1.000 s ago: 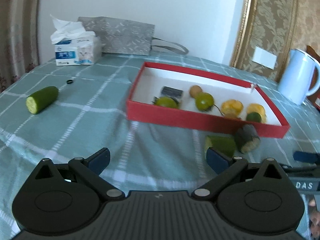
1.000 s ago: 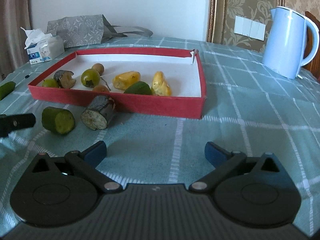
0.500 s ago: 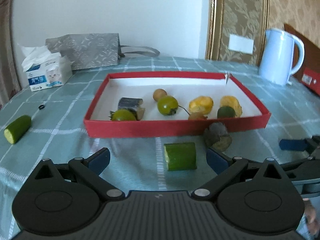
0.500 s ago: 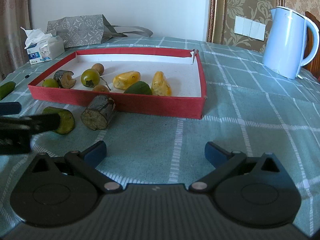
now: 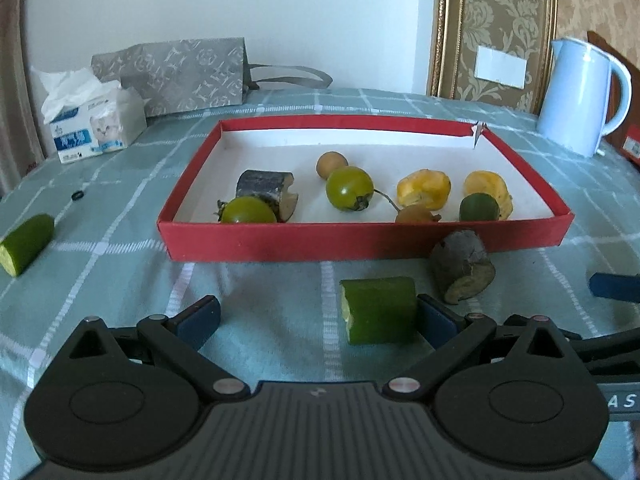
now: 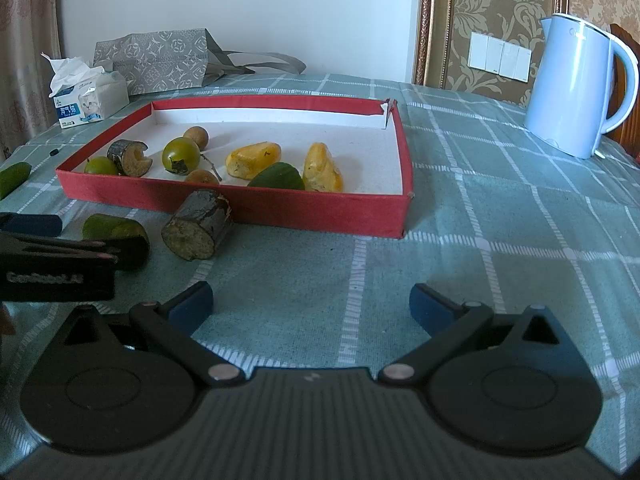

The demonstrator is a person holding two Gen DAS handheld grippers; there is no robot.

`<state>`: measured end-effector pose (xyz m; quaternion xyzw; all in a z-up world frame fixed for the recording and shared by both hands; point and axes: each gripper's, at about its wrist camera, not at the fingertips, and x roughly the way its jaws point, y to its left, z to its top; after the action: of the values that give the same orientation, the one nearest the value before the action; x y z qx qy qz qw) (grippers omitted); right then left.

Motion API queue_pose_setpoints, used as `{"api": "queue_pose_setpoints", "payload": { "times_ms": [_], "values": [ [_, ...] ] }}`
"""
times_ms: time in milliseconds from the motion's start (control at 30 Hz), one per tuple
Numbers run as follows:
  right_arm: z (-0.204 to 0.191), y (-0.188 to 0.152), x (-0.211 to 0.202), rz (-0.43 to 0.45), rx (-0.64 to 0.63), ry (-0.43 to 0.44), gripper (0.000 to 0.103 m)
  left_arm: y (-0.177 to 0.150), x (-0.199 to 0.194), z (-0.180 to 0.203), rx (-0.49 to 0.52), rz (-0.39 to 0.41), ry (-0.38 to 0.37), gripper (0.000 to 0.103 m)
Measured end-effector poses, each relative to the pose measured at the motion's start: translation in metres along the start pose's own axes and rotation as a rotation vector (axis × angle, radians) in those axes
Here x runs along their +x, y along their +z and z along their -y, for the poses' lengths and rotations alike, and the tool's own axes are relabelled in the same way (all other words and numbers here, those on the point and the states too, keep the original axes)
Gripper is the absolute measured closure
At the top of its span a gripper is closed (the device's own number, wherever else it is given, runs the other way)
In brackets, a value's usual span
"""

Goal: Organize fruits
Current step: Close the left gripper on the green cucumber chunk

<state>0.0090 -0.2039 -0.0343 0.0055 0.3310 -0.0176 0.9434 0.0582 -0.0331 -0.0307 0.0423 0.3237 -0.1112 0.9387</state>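
Observation:
A red tray (image 5: 360,236) (image 6: 320,208) holds several fruits: green tomatoes, yellow pieces, a dark stub. In front of it on the cloth lie a green cucumber chunk (image 5: 378,310) (image 6: 114,226) and a dark brown stub (image 5: 462,266) (image 6: 198,230). My left gripper (image 5: 318,316) is open; the cucumber chunk lies between its fingers, against the right finger (image 5: 438,318). It shows from the side in the right wrist view (image 6: 60,238). My right gripper (image 6: 310,304) is open and empty over bare cloth. Another cucumber piece (image 5: 26,244) lies far left.
A tissue box (image 5: 94,124) and a grey paper bag (image 5: 180,74) stand at the back left. A pale blue kettle (image 6: 576,84) stands at the back right. A small black ring (image 5: 77,195) lies on the checked green cloth.
My left gripper has swung right and moved in, so the cucumber chunk now lies between its fingers. My right gripper has stayed still.

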Motion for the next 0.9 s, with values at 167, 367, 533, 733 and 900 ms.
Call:
{"api": "queue_pose_setpoints", "payload": {
  "times_ms": [167,367,533,733,900],
  "values": [
    [0.0,0.0,0.0,0.0,0.0,0.0,0.0,-0.001,0.003,0.002,0.013,-0.005,0.004,0.0],
    [0.0,0.0,0.0,0.0,0.0,0.0,0.0,-0.003,0.0,0.005,0.054,0.013,0.015,0.0],
    [0.0,0.0,0.0,0.0,0.0,0.001,0.0,-0.006,-0.006,0.004,0.079,0.027,0.015,0.003],
    [0.0,0.0,0.0,0.0,0.0,0.001,0.0,-0.009,-0.011,-0.007,0.055,0.024,-0.019,0.017],
    [-0.001,0.0,0.0,0.0,0.0,0.001,0.0,-0.009,-0.014,0.004,0.143,0.06,-0.017,0.028]
  ]
}}
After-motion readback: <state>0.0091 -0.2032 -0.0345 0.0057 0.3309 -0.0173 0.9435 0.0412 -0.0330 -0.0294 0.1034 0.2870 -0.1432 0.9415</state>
